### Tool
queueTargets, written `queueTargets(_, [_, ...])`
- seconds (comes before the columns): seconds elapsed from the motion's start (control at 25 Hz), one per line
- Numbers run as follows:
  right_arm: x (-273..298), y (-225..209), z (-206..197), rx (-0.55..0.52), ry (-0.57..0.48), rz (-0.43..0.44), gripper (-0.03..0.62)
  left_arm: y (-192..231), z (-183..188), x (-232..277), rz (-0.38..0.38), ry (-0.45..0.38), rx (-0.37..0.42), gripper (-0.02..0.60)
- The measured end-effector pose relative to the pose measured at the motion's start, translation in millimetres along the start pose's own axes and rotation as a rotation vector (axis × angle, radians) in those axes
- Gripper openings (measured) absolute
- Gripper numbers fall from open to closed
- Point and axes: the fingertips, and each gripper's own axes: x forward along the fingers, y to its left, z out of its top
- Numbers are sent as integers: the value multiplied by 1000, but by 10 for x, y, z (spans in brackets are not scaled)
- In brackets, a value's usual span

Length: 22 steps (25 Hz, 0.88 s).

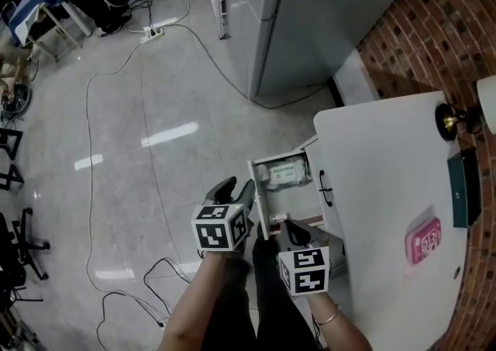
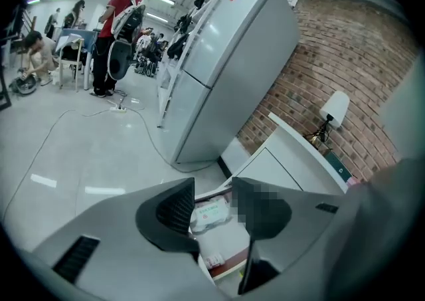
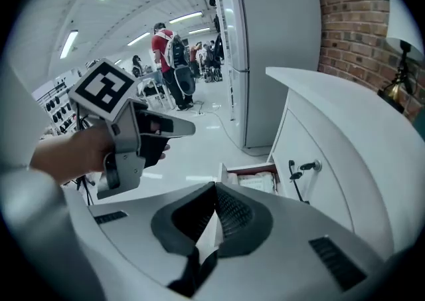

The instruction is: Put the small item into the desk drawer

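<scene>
The white desk (image 1: 387,187) has its drawer (image 1: 260,202) pulled out to the left. A white packet (image 1: 283,173) lies at the drawer's far end, and a small white item with a red label (image 2: 216,261) lies near its front. My left gripper (image 1: 236,187) hovers just left of the drawer front, open, with nothing between its jaws; in the left gripper view the packet (image 2: 211,213) shows through the gap of the left gripper (image 2: 212,197). My right gripper (image 1: 288,224) is over the drawer's near end, shut and holding nothing; in its own view the right gripper (image 3: 214,190) faces the drawer (image 3: 249,175).
A tall grey fridge (image 1: 325,16) stands beyond the desk against a brick wall. Cables (image 1: 116,70) trail over the glossy floor. On the desk are a lamp (image 1: 465,117), a dark green box (image 1: 463,187) and a pink item (image 1: 423,239). Keys (image 3: 302,168) hang from the desk door.
</scene>
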Motion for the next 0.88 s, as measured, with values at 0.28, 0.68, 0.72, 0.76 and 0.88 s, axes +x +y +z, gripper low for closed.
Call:
queueTargets(0.28, [-403,287,283,-8,-85,1,8,-112,202,-882,4,-82,77,147])
queueTargets(0.68, [-1064,693,628,-40,-197,45,8,-129,404,-2054,61,-186,145,79])
queueTargets(0.72, [-1117,724,650,-40,-208,52,8,-117,409,-2147,73,-194,152,76])
queueTargets(0.76, [-1171,751,665,-42,-218,58,8,-112,407,-2235,84,-199,155,68])
queueTargets(0.88, [-1317,829,666,-51,-235,63,8,-114,375,-2492,107,-205,156,54])
